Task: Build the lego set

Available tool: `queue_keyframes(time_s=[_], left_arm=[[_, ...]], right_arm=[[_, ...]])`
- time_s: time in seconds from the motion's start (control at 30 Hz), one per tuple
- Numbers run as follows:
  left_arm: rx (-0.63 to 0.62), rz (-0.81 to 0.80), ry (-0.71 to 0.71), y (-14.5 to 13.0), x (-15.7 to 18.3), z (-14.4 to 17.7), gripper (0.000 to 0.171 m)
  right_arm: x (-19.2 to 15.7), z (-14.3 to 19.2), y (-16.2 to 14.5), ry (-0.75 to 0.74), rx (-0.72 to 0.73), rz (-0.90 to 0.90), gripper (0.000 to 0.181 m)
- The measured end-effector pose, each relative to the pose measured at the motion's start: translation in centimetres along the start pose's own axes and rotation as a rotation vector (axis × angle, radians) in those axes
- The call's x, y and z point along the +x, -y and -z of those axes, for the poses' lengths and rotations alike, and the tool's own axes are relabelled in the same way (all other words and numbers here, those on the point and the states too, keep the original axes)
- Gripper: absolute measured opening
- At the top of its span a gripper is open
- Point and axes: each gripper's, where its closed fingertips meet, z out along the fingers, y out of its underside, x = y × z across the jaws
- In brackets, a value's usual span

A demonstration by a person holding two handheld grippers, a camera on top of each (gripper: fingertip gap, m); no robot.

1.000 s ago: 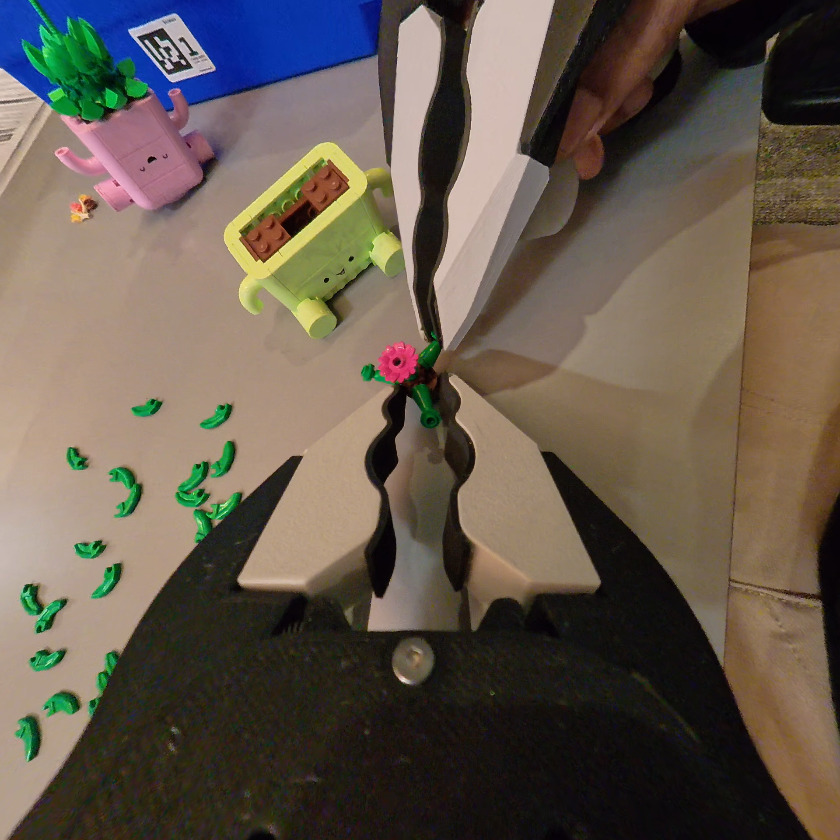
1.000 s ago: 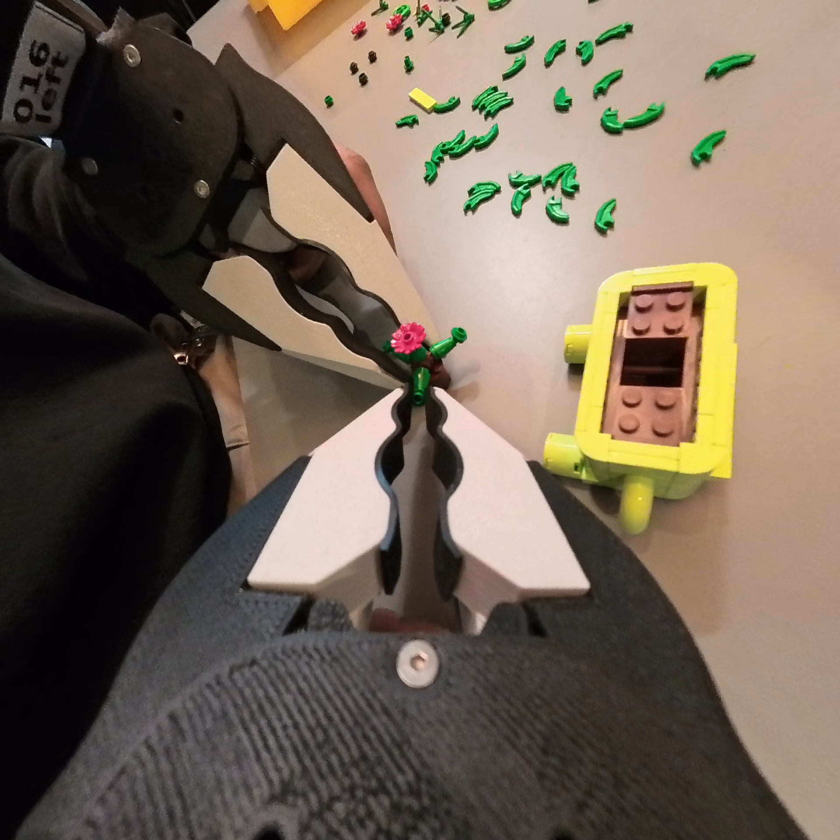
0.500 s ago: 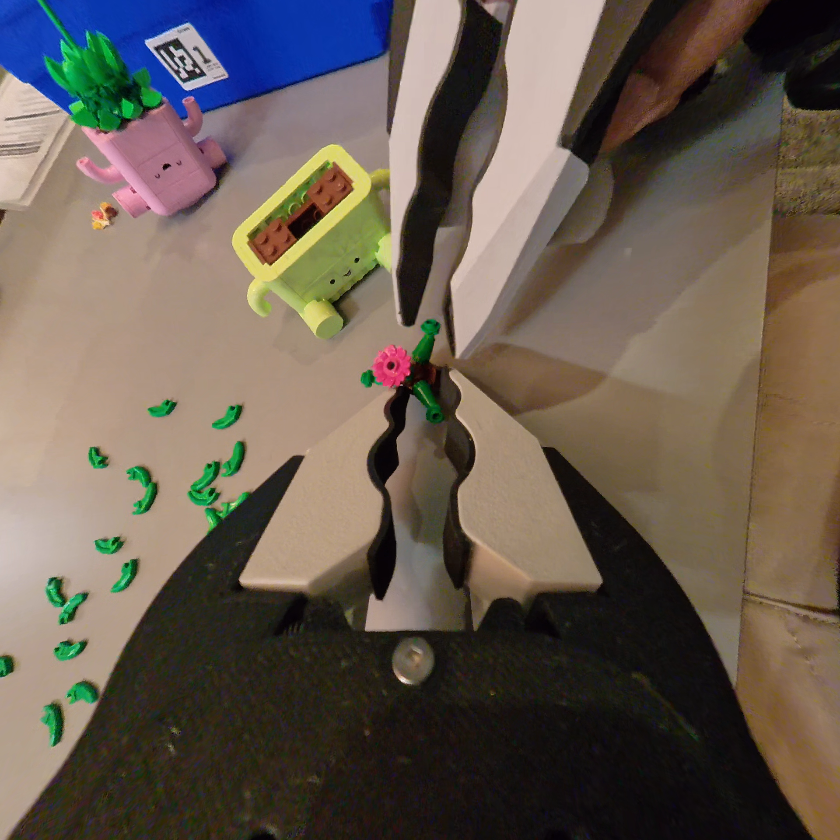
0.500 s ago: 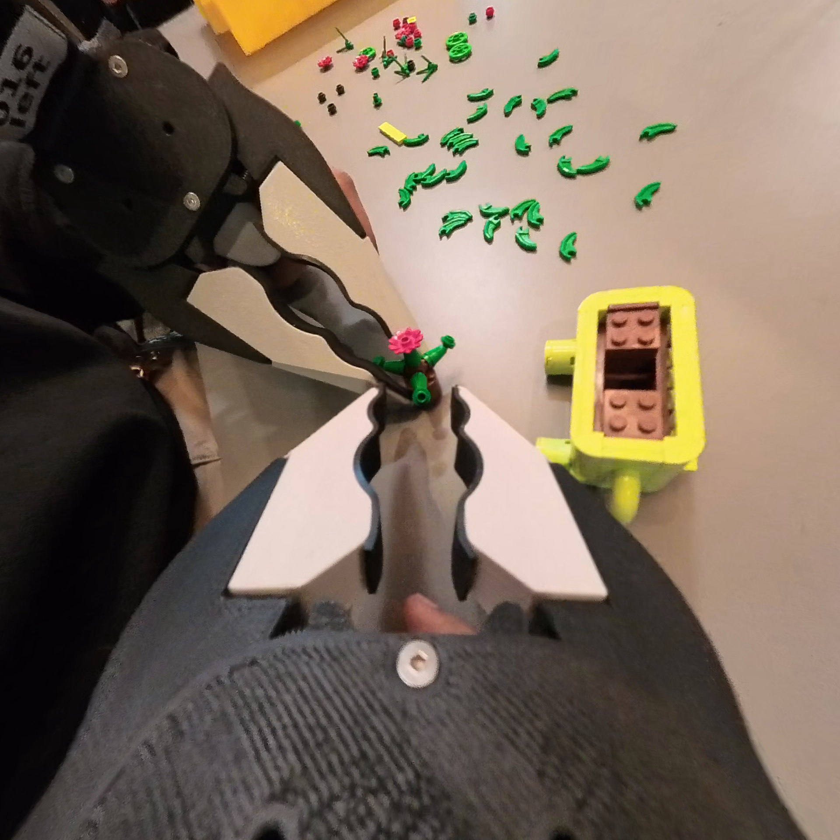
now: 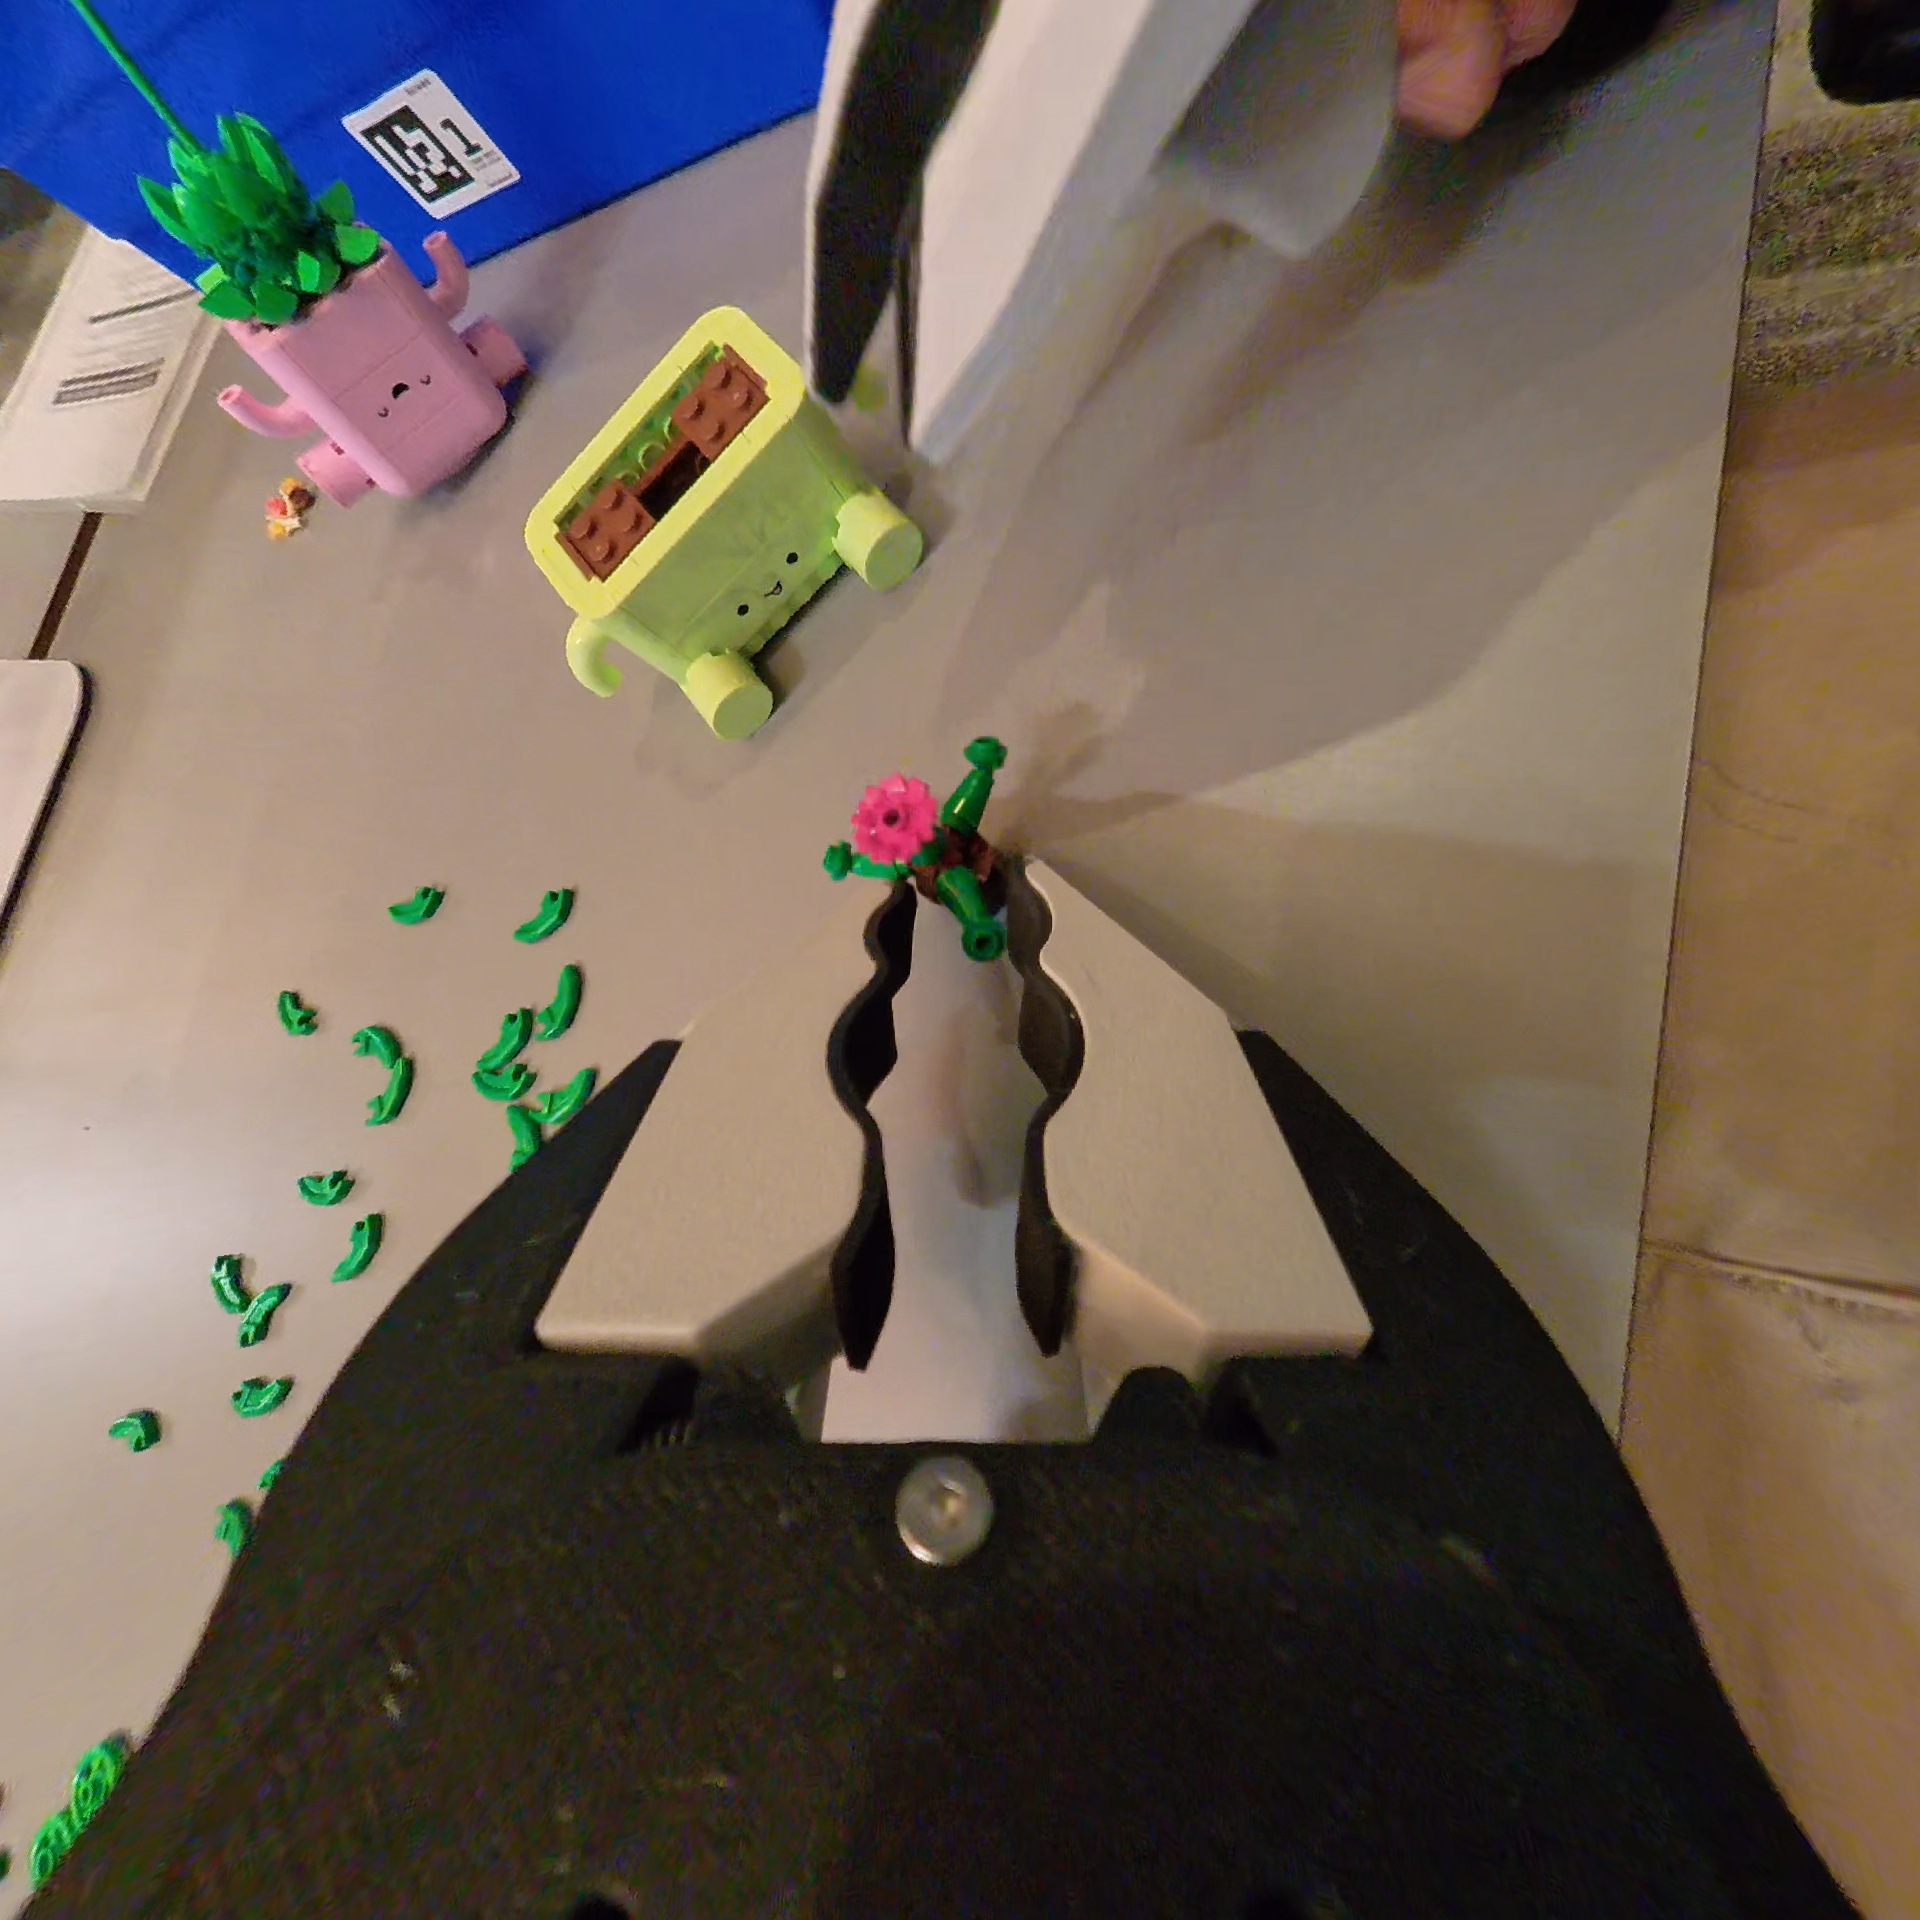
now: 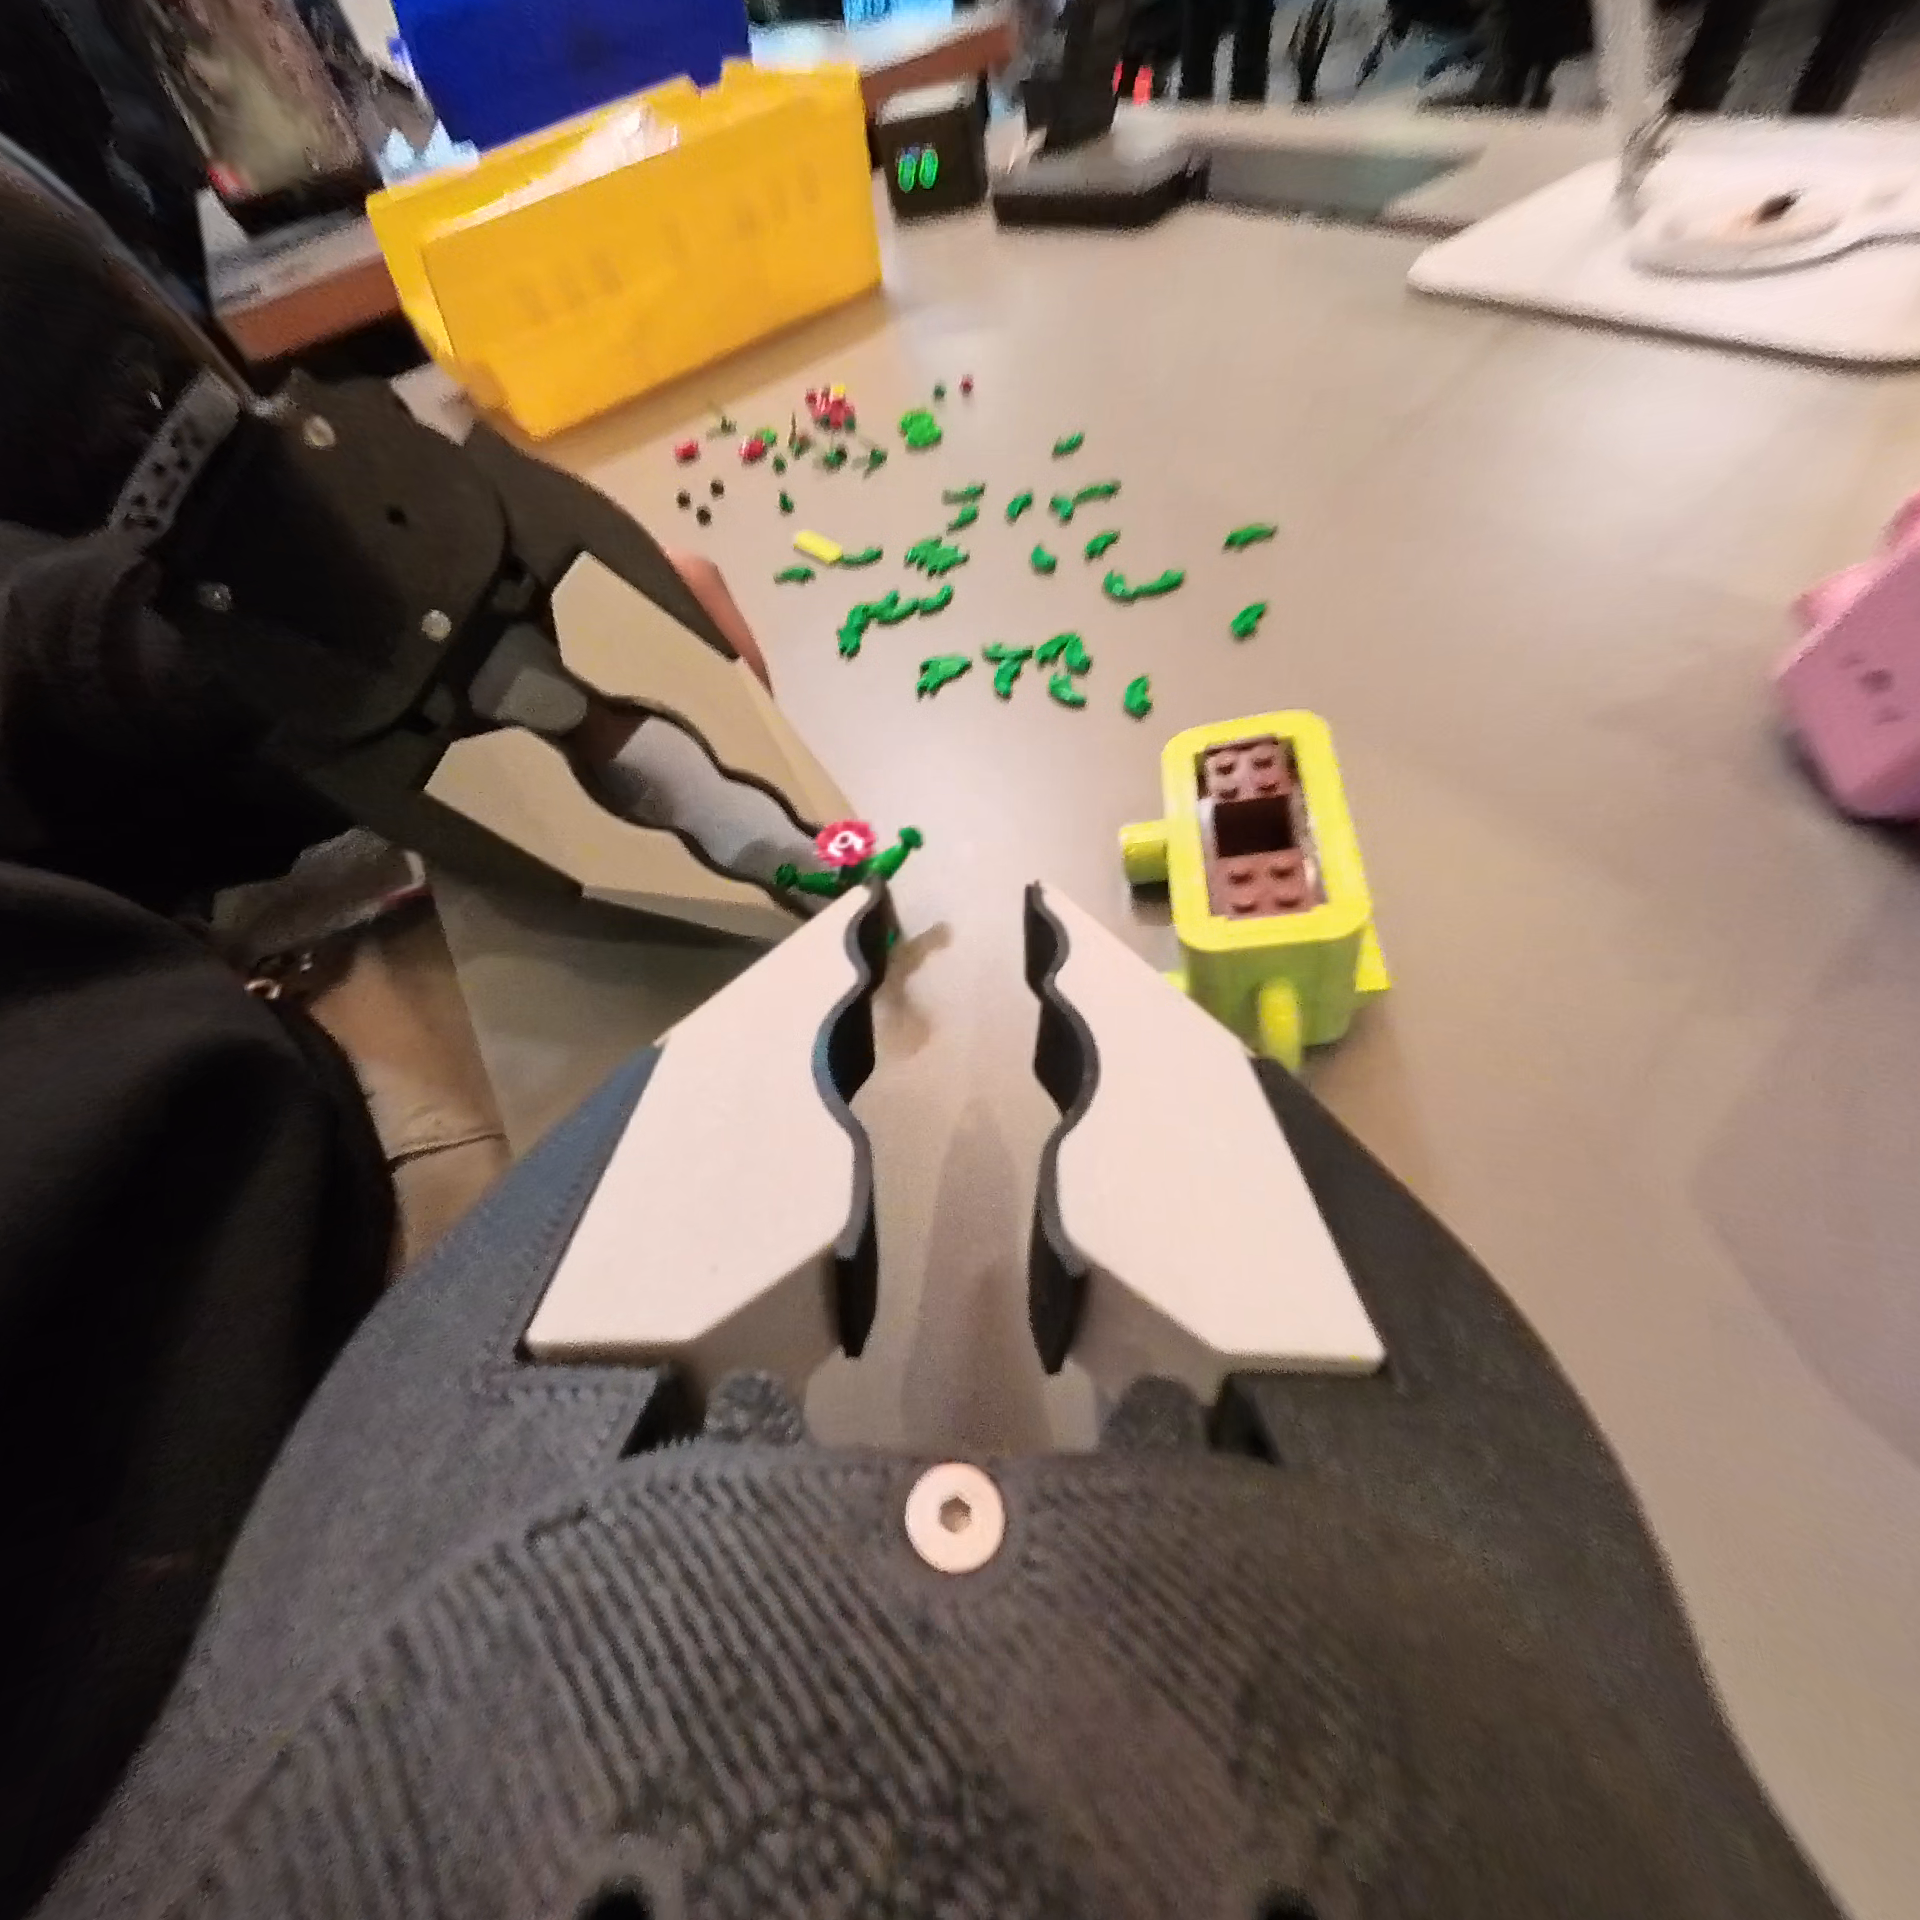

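Observation:
My left gripper point(image 5: 961, 894) is shut on a small flower sprig point(image 5: 935, 842) with a pink blossom, green stems and a brown base, and holds it above the grey table. It also shows in the right wrist view point(image 6: 844, 847) at the left gripper's tips point(image 6: 816, 868). My right gripper point(image 6: 951, 899) is open and empty, just right of the sprig and apart from it; it shows blurred at the top of the left wrist view point(image 5: 883, 208). A lime green lego pot point(image 5: 707, 520) point(image 6: 1268, 862) with a brown studded top and a square hole stands nearby.
A pink lego pot with green leaves point(image 5: 364, 384) point(image 6: 1860, 686) stands farther off. Several loose green leaf pieces point(image 5: 509, 1049) point(image 6: 997, 623) lie scattered. A yellow bin point(image 6: 644, 239), a blue bin point(image 5: 416, 104) and a white pad point(image 6: 1662, 270) stand at the back. The table edge point(image 5: 1683, 935) runs along the right. Left tips to right tips: about 7 cm. My right tips are roughly 4 cm from the lime green lego pot point(image 5: 707, 520).
My right gripper has opened, let go of the sprig and pulled back and up from it. My left gripper keeps hold of the sprig.

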Motion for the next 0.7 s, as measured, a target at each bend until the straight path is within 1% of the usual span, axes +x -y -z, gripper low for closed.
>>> queue_keyframes(time_s=[0.07,0.13,0.2,0.27,0.33,0.4,0.47,0.53,0.57,0.67,0.7], left_arm=[[-0.014,-0.008,0.004,-0.3,-0.2,0.1,0.018],[-0.022,-0.015,0.011,-0.6,-0.4,0.3,0.02],[-0.019,-0.006,-0.002,-0.7,-0.4,0.6,0.022],[-0.017,0.013,0.011,-1.0,-0.7,0.9,0.023],[-0.023,0.045,0.039,-1.7,-1.4,1.1,0.022],[-0.032,0.087,0.036,-2.5,-1.8,1.4,0.024],[-0.029,0.121,0.029,-2.9,-2.2,1.6,0.029],[-0.009,0.173,0.0,-3.1,-2.1,1.7,0.04],[-0.008,0.185,-0.011,-3.1,-2.0,1.6,0.042],[-0.015,0.187,0.001,-3.2,-2.2,1.6,0.043],[-0.023,0.185,0.0,-3.3,-2.2,1.5,0.043]], right_arm=[[0.4,0.3,0.3,-0.02,0.024,0.005,0.023],[0.4,0.1,0.1,-0.03,0.006,0.017,0.025],[0.4,-0.3,-0.4,-0.054,-0.03,0.044,0.028],[0.8,-0.8,-0.9,-0.095,-0.075,0.072,0.035],[1.0,-1.2,-1.5,-0.128,-0.119,0.095,0.04],[1.0,-1.5,-1.8,-0.139,-0.142,0.121,0.042],[1.3,-1.5,-1.7,-0.169,-0.139,0.149,0.043],[1.8,-1.6,-1.6,-0.212,-0.141,0.173,0.043],[1.9,-1.7,-1.7,-0.225,-0.156,0.185,0.047],[2.0,-2.3,-2.6,-0.246,-0.222,0.22,0.059],[1.9,-2.4,-2.8,-0.244,-0.237,0.232,0.06]])
